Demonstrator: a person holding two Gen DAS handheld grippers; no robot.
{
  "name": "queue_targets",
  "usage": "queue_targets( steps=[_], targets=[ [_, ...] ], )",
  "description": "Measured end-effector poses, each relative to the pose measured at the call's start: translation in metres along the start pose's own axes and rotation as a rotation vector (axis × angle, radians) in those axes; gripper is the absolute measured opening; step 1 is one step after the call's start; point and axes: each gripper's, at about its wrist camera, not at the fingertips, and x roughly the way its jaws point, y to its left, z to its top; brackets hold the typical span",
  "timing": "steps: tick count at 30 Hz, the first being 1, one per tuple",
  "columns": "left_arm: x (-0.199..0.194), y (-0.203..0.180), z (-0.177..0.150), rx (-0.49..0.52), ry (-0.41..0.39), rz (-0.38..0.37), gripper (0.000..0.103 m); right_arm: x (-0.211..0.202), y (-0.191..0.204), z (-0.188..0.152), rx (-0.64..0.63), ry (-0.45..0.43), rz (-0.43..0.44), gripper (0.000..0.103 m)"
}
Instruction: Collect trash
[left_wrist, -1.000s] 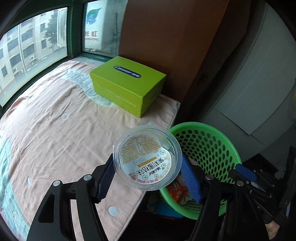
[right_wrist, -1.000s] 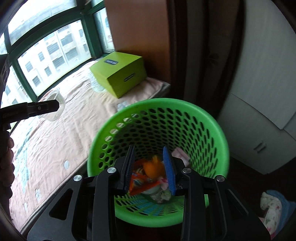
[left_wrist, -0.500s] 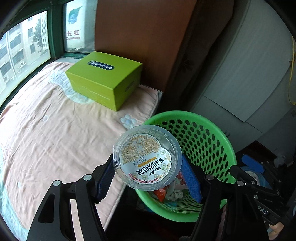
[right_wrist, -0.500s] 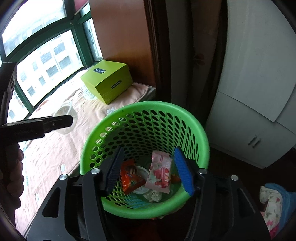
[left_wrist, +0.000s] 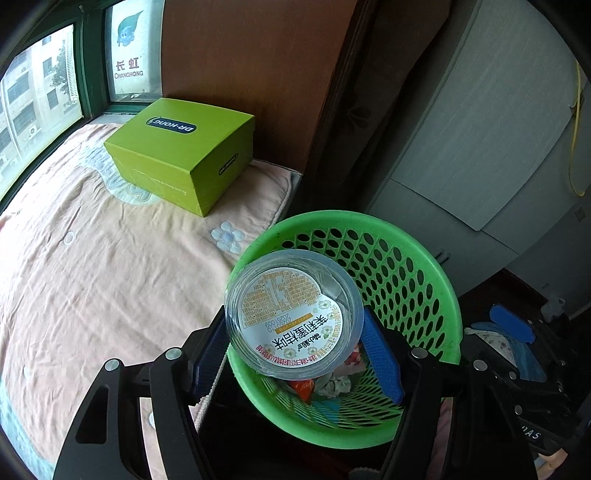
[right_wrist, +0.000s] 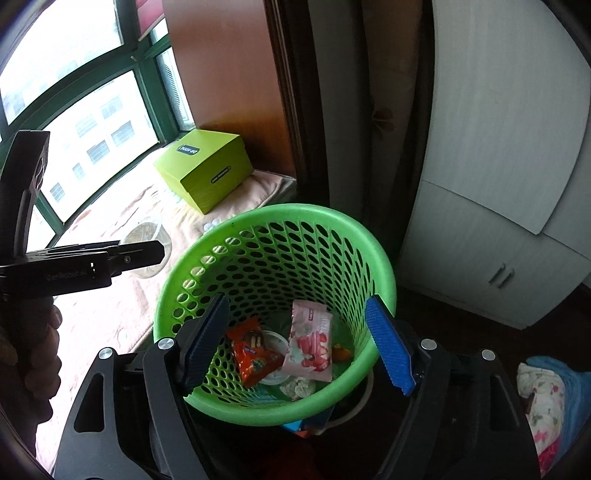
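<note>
My left gripper is shut on a clear plastic cup with a printed label lid, held over the left rim of the green perforated basket. In the right wrist view the cup shows faintly beyond the left gripper's arm. My right gripper is open and empty above the basket. Inside lie an orange snack packet, a pink wrapper and a small white lid.
A lime-green cardboard box sits on the peach blanket by the window. A brown panel and a grey cabinet stand behind the basket. Blue and floral cloth lies on the floor at right.
My left gripper has carried the cup rightwards from over the blanket to over the basket rim. My right gripper has opened wide, and the orange packet it held lies in the basket.
</note>
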Motion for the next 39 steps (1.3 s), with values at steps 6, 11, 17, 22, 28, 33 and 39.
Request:
queue_targets(
  steps=[6,11,17,22,28,33,39],
  targets=[
    [0.004,-0.004,0.000,0.007,0.002,-0.023,0.074,-0.002,-0.004,-0.001,0.010,-0.005,-0.004,0.078],
    [0.001,-0.007,-0.002,0.015,-0.010,-0.029,0.081,-0.003,-0.002,-0.002,0.009,-0.004,-0.001,0.078],
    [-0.009,0.007,-0.007,-0.015,-0.034,0.001,0.085,-0.003,0.006,0.000,-0.002,-0.003,0.018,0.080],
    [-0.025,0.025,-0.013,-0.042,-0.068,0.056,0.089,-0.002,0.020,0.001,-0.030,-0.001,0.041,0.082],
    [-0.045,0.053,-0.023,-0.095,-0.100,0.145,0.093,0.001,0.041,0.001,-0.069,0.006,0.077,0.084],
    [-0.064,0.076,-0.033,-0.145,-0.129,0.215,0.094,0.004,0.062,0.003,-0.102,0.010,0.113,0.086],
    [-0.085,0.100,-0.048,-0.194,-0.165,0.292,0.094,0.006,0.088,0.005,-0.139,0.009,0.144,0.091]
  ],
)
